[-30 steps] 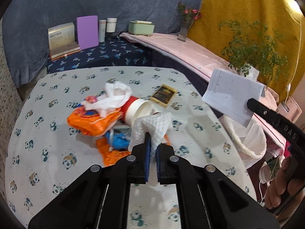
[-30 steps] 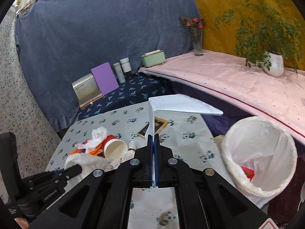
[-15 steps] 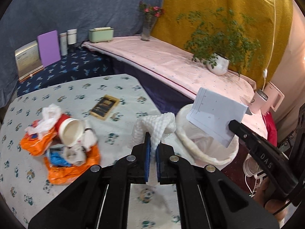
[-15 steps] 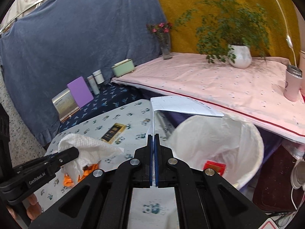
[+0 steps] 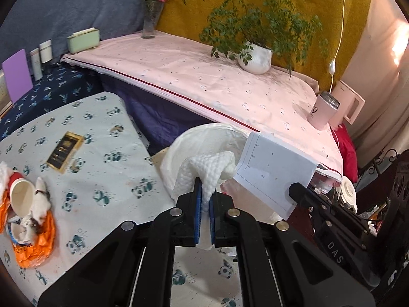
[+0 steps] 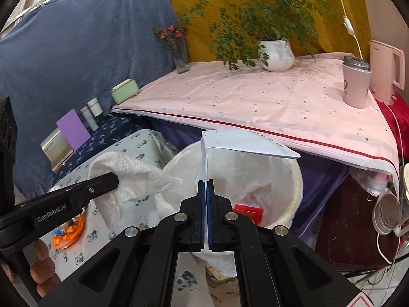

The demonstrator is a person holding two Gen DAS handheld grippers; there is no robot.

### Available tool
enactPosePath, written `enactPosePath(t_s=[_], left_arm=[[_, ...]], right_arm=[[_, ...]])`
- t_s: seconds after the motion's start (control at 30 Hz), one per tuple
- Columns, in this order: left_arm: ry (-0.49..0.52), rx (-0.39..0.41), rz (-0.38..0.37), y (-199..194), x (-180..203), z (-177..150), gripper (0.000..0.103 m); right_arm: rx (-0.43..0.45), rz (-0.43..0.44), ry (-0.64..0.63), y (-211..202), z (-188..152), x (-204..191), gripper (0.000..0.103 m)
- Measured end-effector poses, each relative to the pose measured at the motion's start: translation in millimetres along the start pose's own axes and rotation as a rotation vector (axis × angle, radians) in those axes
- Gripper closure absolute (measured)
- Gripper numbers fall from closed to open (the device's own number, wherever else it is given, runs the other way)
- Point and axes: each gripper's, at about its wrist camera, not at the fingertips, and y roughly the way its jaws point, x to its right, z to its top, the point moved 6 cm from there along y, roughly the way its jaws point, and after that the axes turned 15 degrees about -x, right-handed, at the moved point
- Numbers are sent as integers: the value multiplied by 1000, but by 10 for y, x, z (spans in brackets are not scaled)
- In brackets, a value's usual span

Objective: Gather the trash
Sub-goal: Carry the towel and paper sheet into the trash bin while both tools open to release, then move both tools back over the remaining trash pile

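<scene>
A: Left tool point(image 5: 204, 192) is clenched on a crumpled white paper towel point(image 5: 209, 168), which sits pinched between its blue pads. From the right wrist view the same towel point(image 6: 133, 176) hangs off that tool's tip point(image 6: 102, 181), just beside the rim of the trash bin point(image 6: 296, 179).

B: And the right tool point(image 6: 206, 186)?

A: Clamped tight on a folded sheet of white paper point(image 6: 240, 144). The sheet stands up from the pads and bends over above the bin's mouth. In the left wrist view the paper point(image 5: 276, 171) shows faint printed lines and covers part of the bin.

B: What does the bin look like?

A: Round, lined with a white plastic bag point(image 6: 255, 179). 1 red packet point(image 6: 248, 211) lies at the bottom. It stands between the bench point(image 5: 102, 158), under a panda-print cloth, and a pink-covered surface point(image 5: 204, 76).

B: What trash lies on the bench?

A: A heap at its left edge: 1 paper cup point(image 5: 21, 194) with a red outside lying on its side, orange plastic wrappers point(image 5: 35, 245) and white tissue scraps point(image 5: 41, 199). Well apart from the heap lies 1 flat black and gold packet point(image 5: 65, 151).

B: Anything of the person?

A: Fingers point(image 6: 41, 266) wrapped around the left tool's handle, low in the right wrist view.
</scene>
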Motion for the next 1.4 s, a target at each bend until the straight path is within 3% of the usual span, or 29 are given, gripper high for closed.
enactPosePath(t_s=[0.33, 0.37, 0.47, 0.53, 0.93, 1.2, 1.4], left_arm=[[36, -43, -10, 386, 224, 153, 97], [33, -39, -5, 405, 233, 169, 93], [28, -20, 2, 409, 241, 208, 57], [23, 3, 9, 383, 232, 229, 49], [-21, 0, 25, 374, 35, 187, 47], [-54, 11, 36, 312, -108, 141, 40], [-82, 19, 45, 232, -250, 93, 39]], right_arm=[[-25, -25, 42, 170, -33, 299, 101], [-29, -24, 45, 185, -36, 316, 101], [-37, -26, 50, 229, -37, 345, 101], [-40, -25, 52, 252, -39, 355, 101], [-49, -9, 33, 366, 9, 249, 98], [-34, 0, 15, 330, 44, 111, 95], [-17, 8, -8, 248, 62, -45, 84]])
